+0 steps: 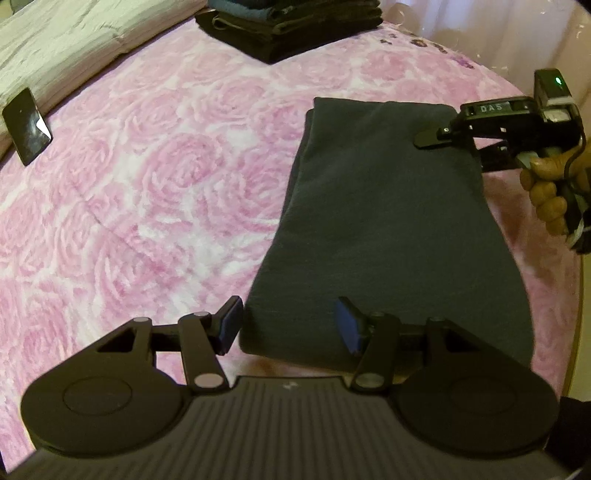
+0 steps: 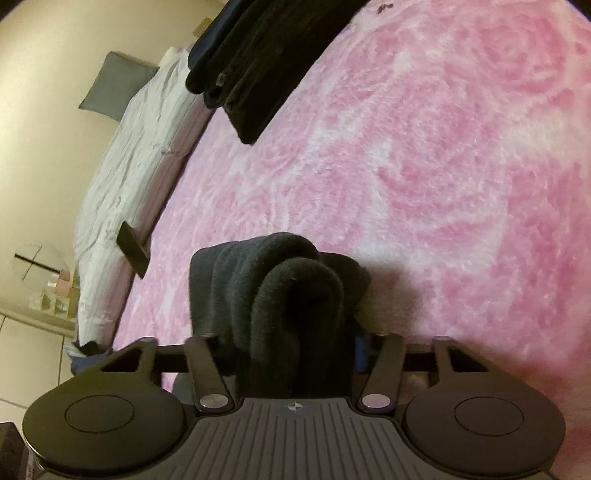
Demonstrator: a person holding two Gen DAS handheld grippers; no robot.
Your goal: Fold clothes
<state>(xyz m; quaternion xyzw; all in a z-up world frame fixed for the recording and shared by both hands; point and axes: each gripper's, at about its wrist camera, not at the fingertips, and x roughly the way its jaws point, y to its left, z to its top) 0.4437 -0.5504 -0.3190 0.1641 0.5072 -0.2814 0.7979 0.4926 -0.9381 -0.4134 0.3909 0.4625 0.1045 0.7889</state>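
Note:
A dark grey garment (image 1: 384, 221), folded into a long strip, lies on the pink rose-patterned blanket (image 1: 147, 184). My left gripper (image 1: 290, 326) is open above the strip's near left corner, with one pad beside the edge and the other over the fabric. My right gripper (image 1: 454, 151), held in a person's hand (image 1: 546, 192), is at the strip's far right corner. In the right wrist view the right gripper (image 2: 291, 347) is shut on thick bunched folds of the garment (image 2: 280, 288), which fill the gap between its fingers.
A stack of folded dark clothes (image 1: 288, 29) (image 2: 251, 62) sits at the far side of the bed. A black phone (image 1: 27, 125) (image 2: 133, 251) leans against a pale quilt (image 1: 74, 40). The bed's edge runs close along the right.

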